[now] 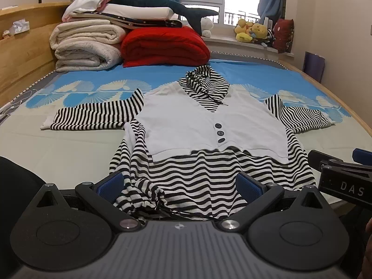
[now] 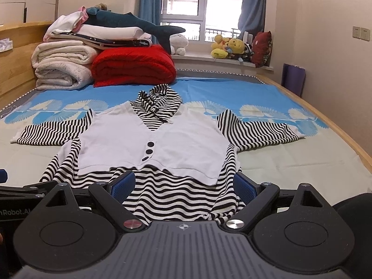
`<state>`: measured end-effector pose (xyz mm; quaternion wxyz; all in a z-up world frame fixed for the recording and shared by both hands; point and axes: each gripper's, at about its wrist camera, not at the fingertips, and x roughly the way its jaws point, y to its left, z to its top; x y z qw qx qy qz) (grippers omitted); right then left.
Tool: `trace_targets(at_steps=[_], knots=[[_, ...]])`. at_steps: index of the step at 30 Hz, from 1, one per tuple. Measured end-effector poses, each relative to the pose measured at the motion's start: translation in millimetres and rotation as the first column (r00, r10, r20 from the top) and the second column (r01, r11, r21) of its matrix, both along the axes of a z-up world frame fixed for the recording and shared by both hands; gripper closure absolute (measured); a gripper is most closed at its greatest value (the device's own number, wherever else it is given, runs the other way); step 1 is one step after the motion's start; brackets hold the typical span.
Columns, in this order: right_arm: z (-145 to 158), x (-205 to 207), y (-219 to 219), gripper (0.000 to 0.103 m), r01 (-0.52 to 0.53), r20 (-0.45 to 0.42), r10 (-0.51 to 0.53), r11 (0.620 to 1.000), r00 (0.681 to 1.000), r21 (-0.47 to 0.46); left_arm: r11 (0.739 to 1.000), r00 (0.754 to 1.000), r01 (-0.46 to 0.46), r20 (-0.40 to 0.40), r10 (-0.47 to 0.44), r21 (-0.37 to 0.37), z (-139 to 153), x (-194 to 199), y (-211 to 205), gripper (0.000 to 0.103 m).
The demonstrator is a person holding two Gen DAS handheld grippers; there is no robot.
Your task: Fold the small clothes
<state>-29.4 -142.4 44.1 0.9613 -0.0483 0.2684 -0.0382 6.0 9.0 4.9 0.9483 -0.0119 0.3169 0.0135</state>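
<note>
A small black-and-white striped hooded top with a white vest front and dark buttons (image 1: 209, 125) lies flat on the bed, sleeves spread to both sides, hood toward the window. It also shows in the right wrist view (image 2: 153, 144). My left gripper (image 1: 180, 186) is open, its blue pads on either side of the gathered bottom hem at the garment's left. My right gripper (image 2: 183, 187) is open over the bottom hem at the garment's right. The right gripper also shows at the right edge of the left wrist view (image 1: 337, 169).
Folded white blankets (image 1: 86, 46) and a red quilt (image 1: 162, 46) are stacked at the bed's far end, with a plush shark (image 1: 162, 2) on top. A wooden headboard (image 1: 21, 53) runs along the left. Plush toys (image 1: 253, 32) sit on the windowsill. The bed's wooden edge (image 2: 325, 125) runs along the right.
</note>
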Motion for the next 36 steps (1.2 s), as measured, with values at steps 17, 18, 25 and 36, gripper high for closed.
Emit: trace_targets(at_steps=[17,18,25,36], knots=[[12,3,-4,0.018,0.022,0.082,-0.026,0.998,0.996,0.054,1.000,0.994,-0.018,0.107,0.021,-0.022,86,94,38,0.002],[14,3,-4,0.020,0.013,0.097,-0.019,0.998,0.995,0.059,1.000,0.991,-0.022,0.131,0.022,-0.001,90,110,42,0.003],[39,15,-13,0.025,-0.027,0.163,0.019,0.999,0.987,0.046,1.000,0.984,-0.028,0.178,0.025,0.013,72,237,102,0.050],[84,165,-8,0.025,-0.179,0.164,0.171,0.983,0.971,0.031,0.879,0.894,-0.447,-0.122,0.432,-0.166,-41,352,298,0.057]])
